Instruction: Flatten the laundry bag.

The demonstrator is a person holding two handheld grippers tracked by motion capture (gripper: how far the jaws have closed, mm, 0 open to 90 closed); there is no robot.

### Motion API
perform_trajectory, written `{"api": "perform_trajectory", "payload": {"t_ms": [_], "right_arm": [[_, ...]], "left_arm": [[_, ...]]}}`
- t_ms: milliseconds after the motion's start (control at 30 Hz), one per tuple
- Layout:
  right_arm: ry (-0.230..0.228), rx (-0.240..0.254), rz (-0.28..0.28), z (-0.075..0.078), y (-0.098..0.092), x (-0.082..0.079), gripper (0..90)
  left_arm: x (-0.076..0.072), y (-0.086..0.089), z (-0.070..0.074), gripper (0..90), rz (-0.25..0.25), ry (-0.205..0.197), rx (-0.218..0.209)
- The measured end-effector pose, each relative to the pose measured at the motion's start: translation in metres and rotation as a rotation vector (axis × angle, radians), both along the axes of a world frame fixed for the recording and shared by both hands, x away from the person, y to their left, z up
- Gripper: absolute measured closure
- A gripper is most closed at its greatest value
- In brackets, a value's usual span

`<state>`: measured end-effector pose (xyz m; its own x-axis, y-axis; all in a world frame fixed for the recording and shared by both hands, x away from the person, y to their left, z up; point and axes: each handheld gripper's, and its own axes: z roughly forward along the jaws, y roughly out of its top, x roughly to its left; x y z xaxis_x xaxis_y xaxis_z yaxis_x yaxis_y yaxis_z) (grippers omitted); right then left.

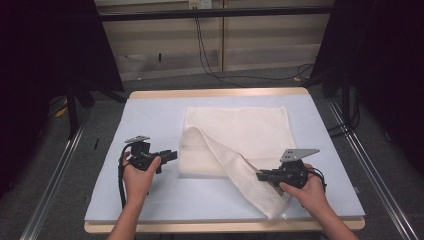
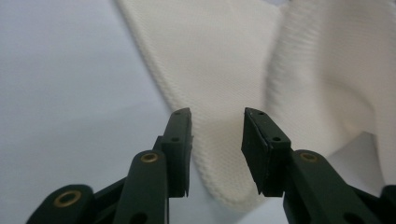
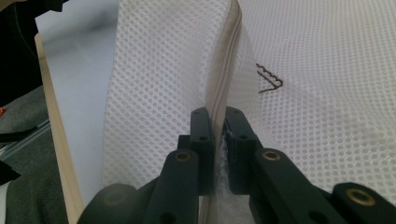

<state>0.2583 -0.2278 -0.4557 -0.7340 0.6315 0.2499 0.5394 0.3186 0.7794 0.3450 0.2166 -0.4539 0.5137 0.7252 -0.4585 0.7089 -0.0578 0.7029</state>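
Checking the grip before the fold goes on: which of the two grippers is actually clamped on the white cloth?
The right gripper: its jaws pinch the edge of the white cloth. The left gripper stands open, with cloth beyond its jaws, unpinched.

Both black two-jaw grippers, left gripper (image 1: pixel 172 155) and right gripper (image 1: pixel 259 175), carried brass-ringed pivots, grey three-cornered top plates and trailing black cables.
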Motion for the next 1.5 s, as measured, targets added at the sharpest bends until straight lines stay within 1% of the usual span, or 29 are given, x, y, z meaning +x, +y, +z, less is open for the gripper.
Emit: {"api": "perform_trajectory", "payload": {"t_ms": [67,133,200,233,300,367,433,500,533,567,633,767,800,833,867,900,967,1033,1067,1100,1167,1200,1233,1267,1300,1367,1400,1433,1500], "right_arm": [[0.0,0.005,0.003,0.0,-0.001,0.0,83.5],[0.0,0.002,0.004,0.0,0.0,-0.001,83.5],[-0.004,-0.005,0.008,0.0,0.001,-0.001,83.4],[-0.005,-0.008,0.011,0.0,0.001,-0.001,83.3],[-0.009,-0.016,0.011,0.001,0.001,-0.002,82.8],[-0.01,-0.018,0.012,0.001,0.002,-0.002,82.1],[-0.012,-0.018,0.012,0.002,0.002,-0.002,81.8],[-0.011,-0.015,0.017,0.003,0.002,-0.002,81.7],[-0.008,-0.015,0.019,0.003,0.002,-0.002,81.8],[-0.008,-0.017,0.021,0.004,0.002,-0.002,81.8],[-0.01,-0.013,0.026,0.005,0.0,-0.003,81.7],[-0.004,-0.003,0.022,0.005,-0.002,-0.003,81.8],[-0.005,-0.002,0.023,0.005,-0.003,-0.003,81.8],[-0.006,-0.003,0.022,0.005,-0.002,-0.003,81.7],[-0.009,-0.006,0.024,0.005,-0.002,-0.003,81.8],[-0.009,-0.009,0.025,0.005,-0.001,-0.002,81.8],[-0.006,-0.01,0.023,0.005,-0.001,-0.001,81.8],[-0.006,-0.01,0.023,0.005,0.0,0.0,81.9],[-0.004,-0.01,0.025,0.005,0.0,0.001,81.9],[-0.003,-0.006,0.026,0.006,0.0,0.001,81.9],[-0.007,-0.002,0.036,0.006,0.001,0.001,81.9],[-0.01,0.0,0.04,0.007,0.001,0.001,81.9],[-0.011,0.008,0.055,0.007,0.002,0.001,82.0],[-0.008,0.011,0.064,0.007,0.003,0.001,82.0],[-0.006,0.014,0.085,0.008,0.006,0.0,82.0],[0.001,0.008,0.103,0.008,0.009,-0.002,82.0],[0.0,0.005,0.113,0.008,0.01,-0.002,82.0],[0.002,0.003,0.122,0.007,0.011,-0.003,82.0],[0.001,0.002,0.125,0.007,0.012,-0.003,81.6]], "left_arm": [[0.002,0.0,-0.002,60.3,-0.004,0.025,0.004],[0.005,-0.005,-0.006,55.9,-0.037,0.045,0.024],[0.007,-0.01,-0.009,50.9,-0.028,0.05,0.028],[0.007,-0.012,-0.011,48.7,-0.03,0.058,0.016],[0.008,-0.015,-0.013,52.1,-0.047,0.066,0.003],[0.006,-0.021,-0.017,52.0,-0.059,0.077,0.024],[0.005,-0.024,-0.02,53.2,-0.093,0.093,0.076],[0.004,-0.027,-0.024,53.6,-0.095,0.106,0.093],[0.004,-0.027,-0.026,55.8,-0.106,0.12,0.094],[0.003,-0.028,-0.027,57.0,-0.103,0.112,0.101],[0.001,-0.029,-0.027,60.3,-0.103,0.091,0.124],[-0.003,-0.033,-0.027,69.2,-0.1,0.033,0.19],[-0.004,-0.034,-0.028,73.0,-0.109,0.029,0.192],[-0.004,-0.034,-0.028,77.7,-0.112,0.028,0.193],[-0.004,-0.036,-0.028,81.1,-0.109,0.038,0.182],[-0.003,-0.037,-0.028,84.7,-0.12,0.041,0.193],[0.0,-0.039,-0.026,87.9,-0.121,0.067,0.2],[0.004,-0.039,-0.023,88.6,-0.118,0.081,0.208],[0.006,-0.04,-0.022,88.9,-0.11,0.067,0.224],[0.008,-0.04,-0.022,89.0,-0.098,0.061,0.223],[0.015,-0.038,-0.021,89.1,-0.053,0.054,0.195],[0.02,-0.036,-0.02,89.1,-0.027,0.039,0.186],[0.024,-0.034,-0.019,89.1,-0.013,0.027,0.187],[0.024,-0.034,-0.019,89.1,-0.013,0.027,0.187],[0.033,-0.031,-0.019,89.0,0.021,0.021,0.166],[0.038,-0.027,-0.023,88.7,0.047,0.039,0.123],[0.039,-0.025,-0.024,88.3,0.05,0.047,0.114],[0.038,-0.023,-0.024,86.7,0.063,0.039,0.101],[0.037,-0.018,-0.024,80.9,0.057,0.013,0.122]]}}
